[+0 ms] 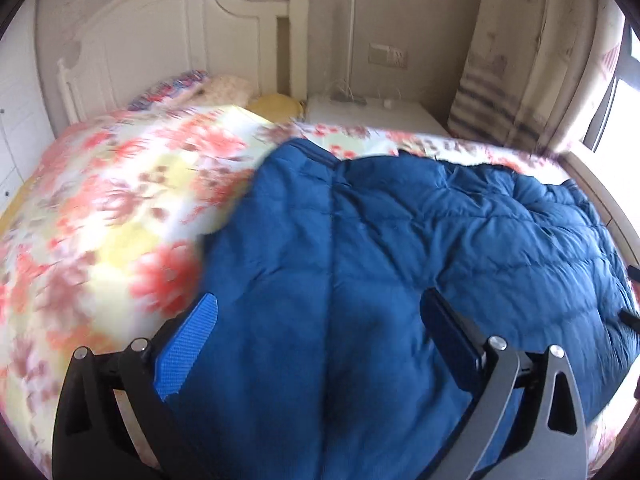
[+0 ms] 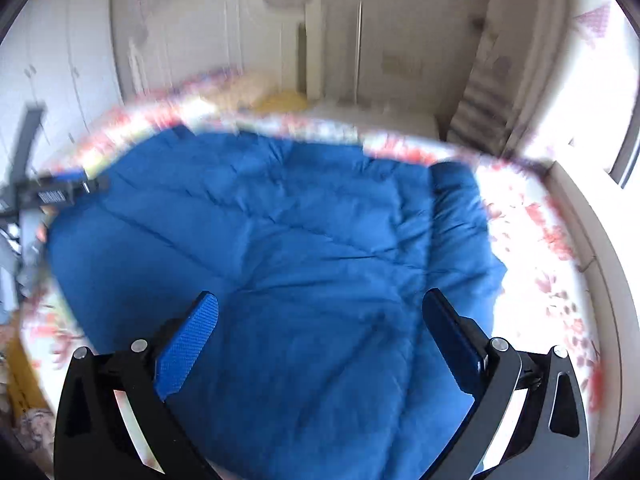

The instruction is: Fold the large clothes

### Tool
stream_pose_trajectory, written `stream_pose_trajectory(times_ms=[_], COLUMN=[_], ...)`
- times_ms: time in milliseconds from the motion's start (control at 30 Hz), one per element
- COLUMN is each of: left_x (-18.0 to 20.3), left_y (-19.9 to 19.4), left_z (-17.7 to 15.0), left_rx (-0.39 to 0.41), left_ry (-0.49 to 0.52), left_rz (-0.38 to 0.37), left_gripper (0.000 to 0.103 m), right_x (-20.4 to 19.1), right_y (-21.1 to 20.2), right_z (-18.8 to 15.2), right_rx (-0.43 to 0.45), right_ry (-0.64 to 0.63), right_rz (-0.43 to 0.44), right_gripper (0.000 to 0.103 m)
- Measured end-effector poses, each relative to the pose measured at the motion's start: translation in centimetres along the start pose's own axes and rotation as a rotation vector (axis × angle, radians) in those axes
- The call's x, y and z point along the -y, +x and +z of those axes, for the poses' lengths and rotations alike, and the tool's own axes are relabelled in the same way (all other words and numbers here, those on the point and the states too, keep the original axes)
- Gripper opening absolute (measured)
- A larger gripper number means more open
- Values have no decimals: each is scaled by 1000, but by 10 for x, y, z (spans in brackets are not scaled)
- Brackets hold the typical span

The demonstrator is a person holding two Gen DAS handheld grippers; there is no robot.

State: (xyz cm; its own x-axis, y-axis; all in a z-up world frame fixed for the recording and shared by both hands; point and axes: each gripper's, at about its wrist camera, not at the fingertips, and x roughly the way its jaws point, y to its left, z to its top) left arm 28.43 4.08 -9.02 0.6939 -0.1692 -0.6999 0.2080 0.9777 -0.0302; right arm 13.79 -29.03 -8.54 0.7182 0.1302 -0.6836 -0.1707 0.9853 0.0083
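A large blue quilted jacket (image 1: 400,240) lies spread on a bed with a red-and-yellow floral cover (image 1: 100,208). My left gripper (image 1: 320,308) hangs open above the jacket's near part, its blue-padded jaws wide apart with no cloth between them. From the right wrist view the same jacket (image 2: 280,232) fills the middle of the picture. My right gripper (image 2: 320,308) stands open over it, jaws wide and empty. At the left edge of that view the left gripper (image 2: 60,196) shows as a dark blurred shape beside the jacket's far left corner.
A white headboard (image 1: 180,48) and pillows (image 1: 208,88) stand at the far end of the bed. Beside them sits a white nightstand (image 1: 372,112). A striped curtain (image 1: 500,92) and bright window (image 1: 624,92) lie to the right. White cupboards (image 2: 60,60) line the left.
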Motion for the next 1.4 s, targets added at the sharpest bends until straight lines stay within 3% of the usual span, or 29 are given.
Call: stream_pose_trajectory(times_ms=[67, 167, 267, 467, 500, 567, 600, 633, 667, 733, 833, 933, 1133, 1200, 1233, 1267, 1300, 1367, 1400], left_x=[-13, -43, -79, -81, -79, -74, -70, -67, -63, -59, -60, -68, -81, -87, -91, -93, -92, -75, -62], left_y=[-23, -44, -39, -25, -21, -15, -14, -15, -18, -29, -48, -69, -123, -140, -148, -163, -175, -200, -206], left_z=[-16, -42, -68, -81, -80, -78, -77, -78, -79, -82, -89, -107, -160, -168, -167, -161, -156, -135, -126], left_rx=[37, 29, -45, -65, -71, -83, -75, -64, -51, -30, -18, -37, -87, -92, -69, -4, 52, 175, 209], left_ry=[-13, -93, -208, -220, -216, -209, -202, -191, -171, -149, -110, -106, -69, -69, -74, -79, -75, -43, -18], left_rz=[-19, -75, -156, -238, -253, -264, -263, -269, -270, -275, -275, -287, -296, -270, -223, -120, -68, -81, -100], left_gripper=[100, 100, 100, 100, 100, 101, 98, 87, 82, 60, 46, 43, 49, 61, 74, 79, 84, 90, 98], right_x=[16, 44, 60, 68, 70, 75, 76, 74, 68, 64, 63, 59, 52, 57, 62, 67, 69, 53, 38], right_y=[-28, -45, -48, -37, -32, -22, -24, -29, -36, -45, -57, -75, -129, -155, -166, -178, -188, -201, -200], right_z=[-18, -51, -80, -97, -98, -106, -106, -107, -107, -108, -114, -129, -179, -183, -178, -168, -157, -128, -113], right_rx=[35, 9, -22, 0, -14, -45, -32, -9, 15, 28, 30, 5, -79, -48, -4, 50, 98, 199, 226], right_ry=[50, 155, 206, 200, 190, 204, 204, 186, 145, 141, 142, 142, 116, 101, 123, 159, 185, 169, 141], right_rz=[19, 77, 91, 114, 100, 148, 171, 169, 162, 127, 131, 177, 355, 281, 226, 177, 150, 152, 160], right_gripper=[98, 98, 98, 98, 96, 82, 74, 62, 57, 36, 32, 32, 33, 37, 38, 38, 39, 50, 70])
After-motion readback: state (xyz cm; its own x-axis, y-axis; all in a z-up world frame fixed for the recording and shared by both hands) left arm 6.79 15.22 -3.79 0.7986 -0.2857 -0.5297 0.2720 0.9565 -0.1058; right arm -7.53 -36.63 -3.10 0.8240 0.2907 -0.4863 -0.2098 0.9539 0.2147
